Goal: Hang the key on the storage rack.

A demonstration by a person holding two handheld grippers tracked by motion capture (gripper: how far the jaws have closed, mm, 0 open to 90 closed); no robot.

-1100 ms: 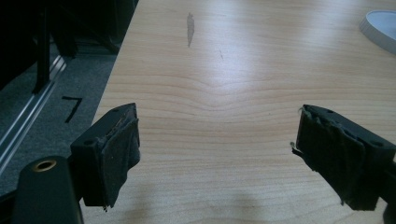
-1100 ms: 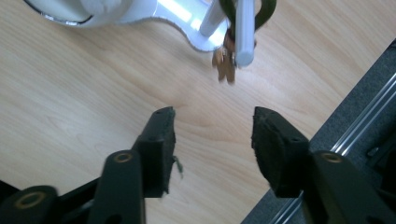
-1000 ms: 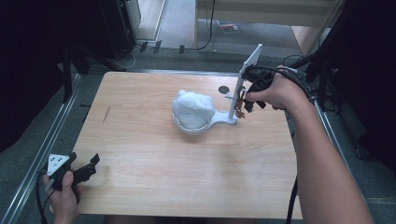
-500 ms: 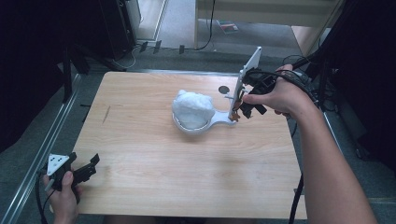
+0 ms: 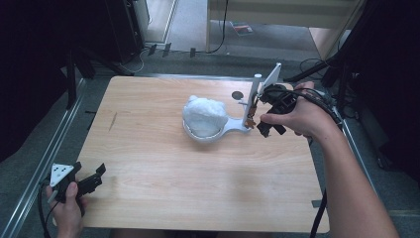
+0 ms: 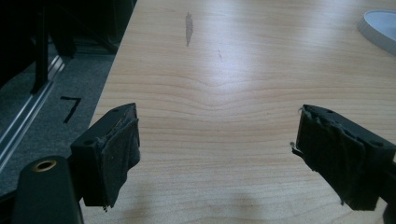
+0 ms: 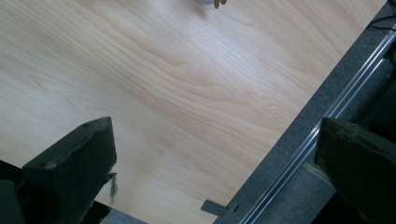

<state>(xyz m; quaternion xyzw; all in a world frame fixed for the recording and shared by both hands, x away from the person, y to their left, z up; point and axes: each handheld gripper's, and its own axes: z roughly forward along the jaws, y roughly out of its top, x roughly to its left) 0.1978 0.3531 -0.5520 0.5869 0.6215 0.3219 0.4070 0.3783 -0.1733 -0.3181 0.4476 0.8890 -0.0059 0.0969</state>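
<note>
You have almost nothing to read here. The one mark that looks like a sign is a black shape like the figure 7 on the grey carpeted floor point(image 6: 70, 108) beside the pale wooden bench point(image 6: 224, 116), seen in the left gripper view; whether it is a numeral or a tape marker you cannot tell. No label, brand or lettering can be read elsewhere.

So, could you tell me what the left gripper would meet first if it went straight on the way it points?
Probably bare table; the left gripper stands open, and the white pan's rim lies off right.
</note>
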